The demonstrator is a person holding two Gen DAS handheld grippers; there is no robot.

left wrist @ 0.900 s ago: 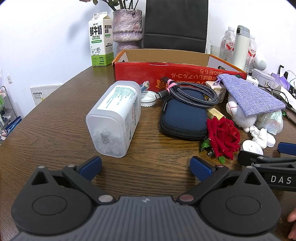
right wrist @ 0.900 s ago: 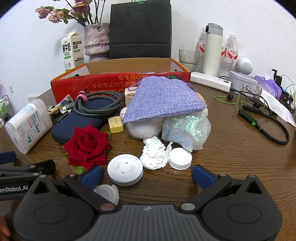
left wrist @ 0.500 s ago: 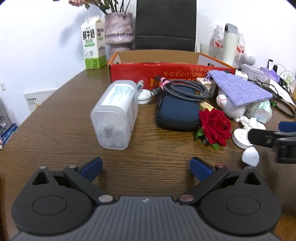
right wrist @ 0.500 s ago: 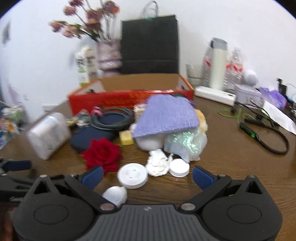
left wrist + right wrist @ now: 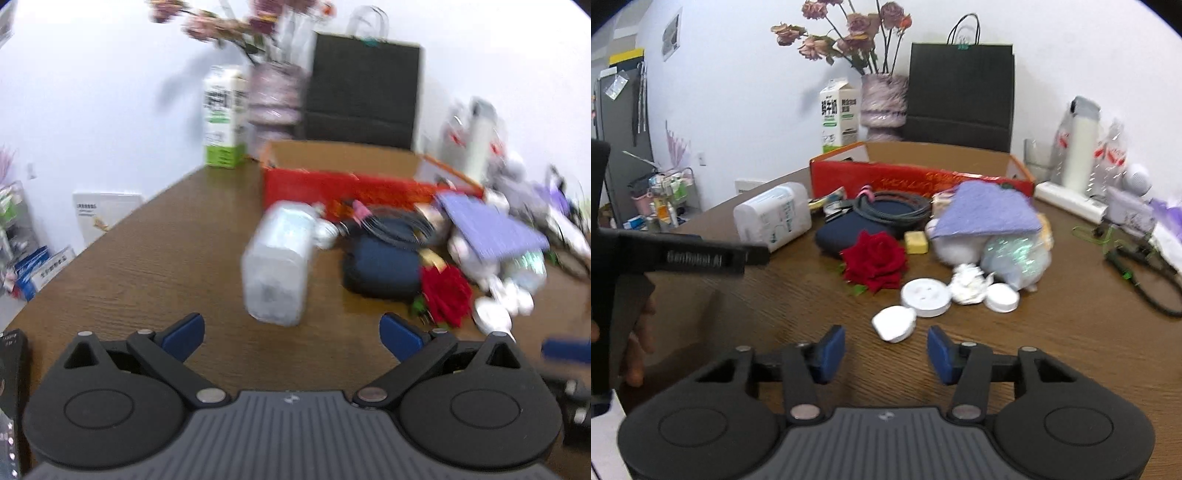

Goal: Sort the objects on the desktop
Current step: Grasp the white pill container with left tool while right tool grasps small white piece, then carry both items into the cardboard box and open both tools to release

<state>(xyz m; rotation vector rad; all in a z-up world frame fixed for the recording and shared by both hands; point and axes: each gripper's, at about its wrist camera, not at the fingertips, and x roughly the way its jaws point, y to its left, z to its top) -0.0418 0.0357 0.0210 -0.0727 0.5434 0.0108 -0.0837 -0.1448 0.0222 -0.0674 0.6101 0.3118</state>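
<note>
A pile of objects lies on the brown table before a red cardboard box: a white plastic bottle on its side, a navy pouch with a coiled cable, a red rose, a purple cloth bag, a round white disc, a small white case, a white cap. My right gripper is partly open and empty, just short of the white case. My left gripper is wide open and empty, back from the bottle; its view is blurred.
A milk carton, a vase of dried flowers and a black paper bag stand behind the box. Bottles, a power strip and black-green earphones lie at the right. The left gripper's body crosses the right view's left side.
Both grippers have pulled back and up from the pile. The right gripper's jaws have narrowed from wide open to partly open. The white case now lies ahead of them.
</note>
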